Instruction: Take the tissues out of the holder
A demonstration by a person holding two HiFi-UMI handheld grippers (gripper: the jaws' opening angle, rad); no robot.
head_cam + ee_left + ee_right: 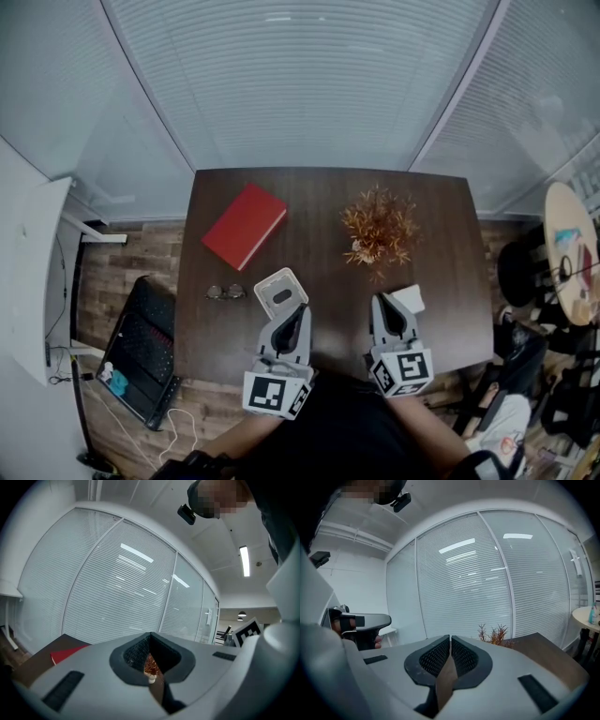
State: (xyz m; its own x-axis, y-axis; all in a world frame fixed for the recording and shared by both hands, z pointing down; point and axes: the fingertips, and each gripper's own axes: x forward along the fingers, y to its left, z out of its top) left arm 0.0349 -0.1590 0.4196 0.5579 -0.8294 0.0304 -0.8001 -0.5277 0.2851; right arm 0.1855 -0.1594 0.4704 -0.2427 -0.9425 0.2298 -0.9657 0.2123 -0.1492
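The tissue holder [279, 292], a small white box with a grey oval opening on top, sits on the dark wooden table [450, 216] just beyond my left gripper [300, 311]. A white tissue [411, 298] lies on the table next to the tip of my right gripper [386, 302]. Both grippers hover side by side over the table's near edge, pointing away from me. The left gripper [150, 635] has its jaw tips together with nothing between them. The right gripper [450, 638] is shut and holds nothing.
A red book [245, 225] lies at the far left of the table, and glasses [225, 292] rest left of the holder. A dried orange plant [380, 230] stands at centre right. Glass walls with blinds surround the far side. A black chair [145, 349] stands on the floor at left.
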